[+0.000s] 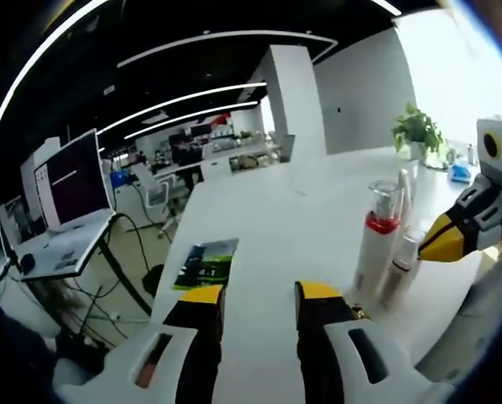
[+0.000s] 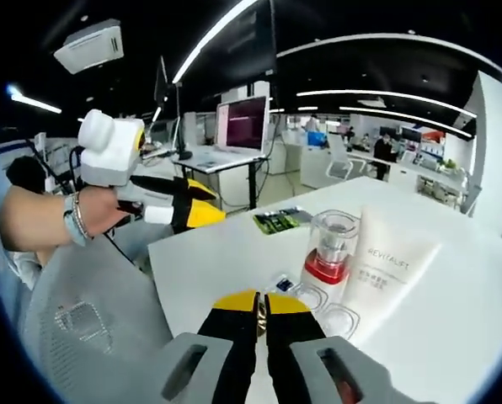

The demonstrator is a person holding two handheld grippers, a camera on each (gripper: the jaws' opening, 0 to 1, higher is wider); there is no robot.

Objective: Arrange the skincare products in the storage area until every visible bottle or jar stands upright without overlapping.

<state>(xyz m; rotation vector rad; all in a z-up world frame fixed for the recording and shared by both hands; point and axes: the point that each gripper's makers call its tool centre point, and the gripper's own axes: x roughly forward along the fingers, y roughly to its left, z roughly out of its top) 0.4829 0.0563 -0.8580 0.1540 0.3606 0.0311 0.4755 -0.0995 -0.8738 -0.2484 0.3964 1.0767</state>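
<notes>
**Skincare cluster upright on the white counter**

White counter (image 1: 276, 210) stretches ahead of me in an open office, with a laptop (image 1: 70, 189) on a stand off to one side and a potted plant (image 1: 417, 133) at the far end. A green leaflet (image 1: 205, 263) lies flat near the counter's edge. In the left gripper view my left claw (image 1: 259, 303) hovers over bare counter with its jaws apart, holding nothing. Just beside it stand a clear-capped bottle with a red band (image 1: 379, 240) and two small bottles (image 1: 403, 265), all upright and close together. In the right gripper view my right claw (image 2: 263, 308) has its jaws together, empty, just short of the red-banded bottle and a white tube (image 2: 392, 269) that touches it.
</notes>
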